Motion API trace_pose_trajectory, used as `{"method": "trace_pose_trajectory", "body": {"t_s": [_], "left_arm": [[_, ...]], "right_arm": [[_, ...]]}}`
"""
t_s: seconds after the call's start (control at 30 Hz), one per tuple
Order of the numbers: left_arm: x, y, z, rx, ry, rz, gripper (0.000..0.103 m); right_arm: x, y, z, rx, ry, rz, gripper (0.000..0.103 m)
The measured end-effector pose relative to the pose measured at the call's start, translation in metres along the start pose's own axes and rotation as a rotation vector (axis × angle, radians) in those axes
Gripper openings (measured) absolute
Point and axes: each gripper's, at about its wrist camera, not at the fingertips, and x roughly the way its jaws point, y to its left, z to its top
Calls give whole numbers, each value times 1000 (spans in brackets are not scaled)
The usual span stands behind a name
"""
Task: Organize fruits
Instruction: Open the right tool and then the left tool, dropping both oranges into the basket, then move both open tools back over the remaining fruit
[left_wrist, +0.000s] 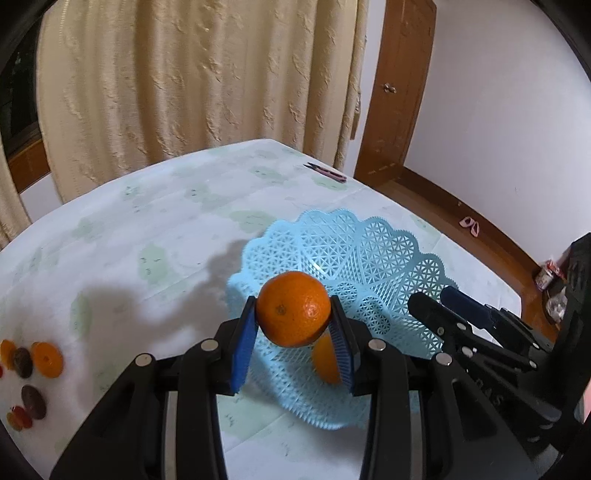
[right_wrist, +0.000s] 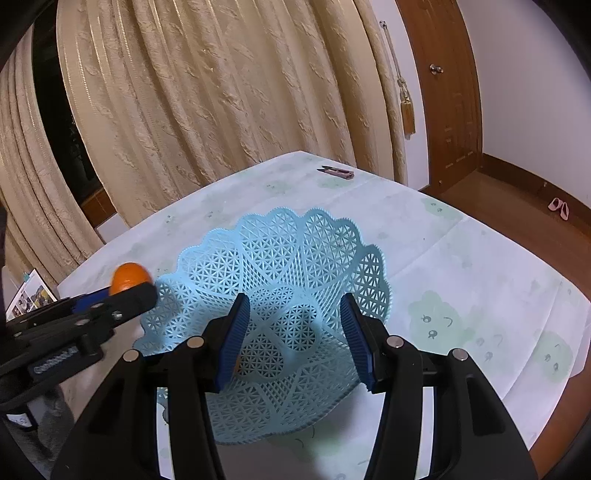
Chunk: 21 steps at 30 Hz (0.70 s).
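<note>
The orange (left_wrist: 293, 308) is held between the two blue pads of the left gripper (left_wrist: 293, 325), above the near-left part of the light blue lattice basket (left_wrist: 388, 251). The jaws stand only as wide as the fruit and press it on both sides. A second orange (left_wrist: 327, 360) seems to lie already in the basket, just below and half hidden behind the right pad.

In my judgement the main risk is the release: the held fruit is round and smooth, and it hangs close to the basket's left rim. If the jaws open here, it can strike the other orange or the sloping wall and roll out onto the tablecloth (left_wrist: 147, 221). The basket looks light, so a push from a finger may shift or tip it.

The right gripper (right_wrist: 295, 332) hovers over the basket with its jaws wide apart and nothing between them; it is near the left one, so the two may knock together.

At the table's near-left edge lie small fruits (left_wrist: 33, 369), orange and dark ones. Small snips (left_wrist: 327, 172) lie at the far edge, well apart. Beige curtains (left_wrist: 184, 74) hang behind the table.
</note>
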Motion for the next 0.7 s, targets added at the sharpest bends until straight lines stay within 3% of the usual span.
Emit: {"method": "trace_pose_trajectory", "body": {"t_s": [0.3, 0.47, 0.7], "left_arm": [[26, -5, 1, 11, 53, -22, 39], [26, -2, 1, 8, 38, -15, 63], [18, 5, 2, -14, 21, -8, 66]], "right_arm": [[4, -3, 1, 16, 7, -8, 53], [6, -4, 1, 23, 9, -12, 53], [7, -3, 2, 22, 6, -11, 53]]}}
